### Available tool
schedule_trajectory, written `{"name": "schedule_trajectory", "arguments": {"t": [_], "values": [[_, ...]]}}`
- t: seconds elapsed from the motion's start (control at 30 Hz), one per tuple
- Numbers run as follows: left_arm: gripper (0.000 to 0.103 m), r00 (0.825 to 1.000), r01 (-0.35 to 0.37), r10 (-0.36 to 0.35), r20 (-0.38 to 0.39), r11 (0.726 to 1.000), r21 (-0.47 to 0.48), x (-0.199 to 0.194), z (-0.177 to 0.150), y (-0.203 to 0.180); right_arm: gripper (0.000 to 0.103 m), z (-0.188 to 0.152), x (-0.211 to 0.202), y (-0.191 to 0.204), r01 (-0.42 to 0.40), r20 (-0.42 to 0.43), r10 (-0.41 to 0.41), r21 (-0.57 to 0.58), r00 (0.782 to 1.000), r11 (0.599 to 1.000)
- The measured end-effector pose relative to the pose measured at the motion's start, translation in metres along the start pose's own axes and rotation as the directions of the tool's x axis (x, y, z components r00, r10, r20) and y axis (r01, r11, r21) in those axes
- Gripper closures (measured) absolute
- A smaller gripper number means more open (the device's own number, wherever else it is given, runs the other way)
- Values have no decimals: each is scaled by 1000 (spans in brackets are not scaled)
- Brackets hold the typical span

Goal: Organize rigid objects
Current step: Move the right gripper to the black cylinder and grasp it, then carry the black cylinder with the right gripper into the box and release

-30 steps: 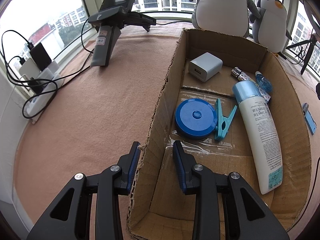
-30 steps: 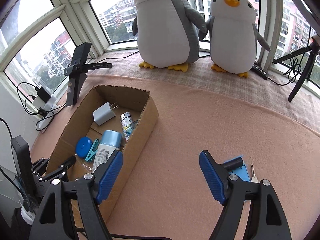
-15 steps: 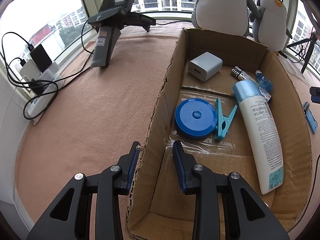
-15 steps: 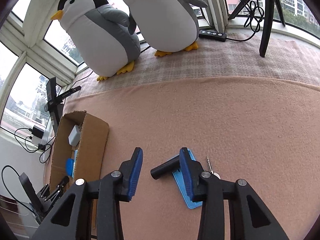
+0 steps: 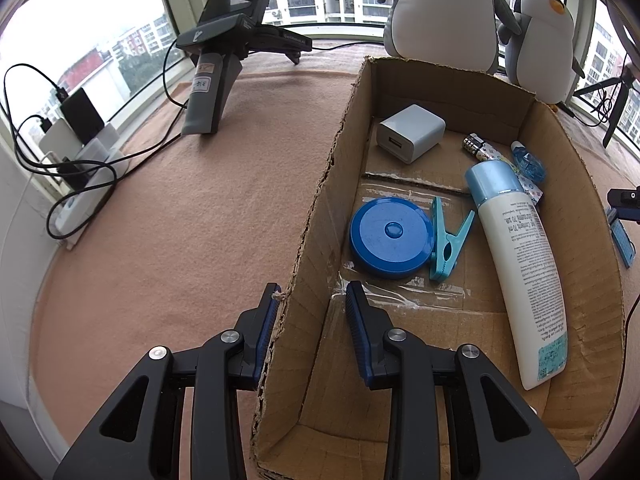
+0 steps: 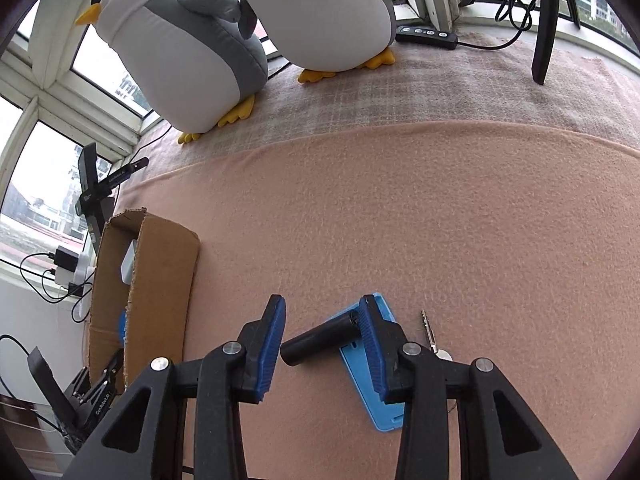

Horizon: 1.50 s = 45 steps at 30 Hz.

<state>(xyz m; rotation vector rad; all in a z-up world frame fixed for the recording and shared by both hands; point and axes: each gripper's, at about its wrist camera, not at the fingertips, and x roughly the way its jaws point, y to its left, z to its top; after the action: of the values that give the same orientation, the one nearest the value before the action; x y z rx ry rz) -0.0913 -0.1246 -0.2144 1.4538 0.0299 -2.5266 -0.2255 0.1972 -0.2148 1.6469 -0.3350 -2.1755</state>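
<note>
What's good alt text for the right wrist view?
The right claw brackets a black cylinder lying on a blue flat piece on pink cloth; its jaws have just been closing. A key lies beside it, a cardboard box left, two plush penguins behind.

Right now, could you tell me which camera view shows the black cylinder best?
The right wrist view shows it best: the black cylinder lies across a flat blue item, between the fingers of the right gripper, nearly its whole length visible. In the left wrist view, only its dark end appears at the frame's right edge, beyond the cardboard box.
</note>
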Motion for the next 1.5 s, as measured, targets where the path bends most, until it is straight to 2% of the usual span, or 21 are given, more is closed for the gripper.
{"name": "schedule_trajectory", "arguments": {"t": [0.33,0.47,0.77,1.3,1.43,1.5], "values": [[72,1000,2,-2,0,1000,-2,0,0,0,68,-11,7,17,-27,-26,26,-45,999,999],[72,1000,3,-3,0,1000,-5,0,0,0,49,-16,8,34,33,-13,-36,-138,999,990],[72,1000,6,-6,1,1000,-8,0,0,0,48,-29,22,68,177,-8,-189,-316,982,932],[72,1000,8,-8,2,1000,-10,0,0,0,48,-34,34,78,232,-1,-247,-342,969,911],[72,1000,8,-8,3,1000,-10,0,0,0,55,-35,35,80,250,8,-265,-358,964,900],[72,1000,8,-8,2,1000,-10,0,0,1,55,-35,34,79,246,9,-259,-353,966,903]]}}
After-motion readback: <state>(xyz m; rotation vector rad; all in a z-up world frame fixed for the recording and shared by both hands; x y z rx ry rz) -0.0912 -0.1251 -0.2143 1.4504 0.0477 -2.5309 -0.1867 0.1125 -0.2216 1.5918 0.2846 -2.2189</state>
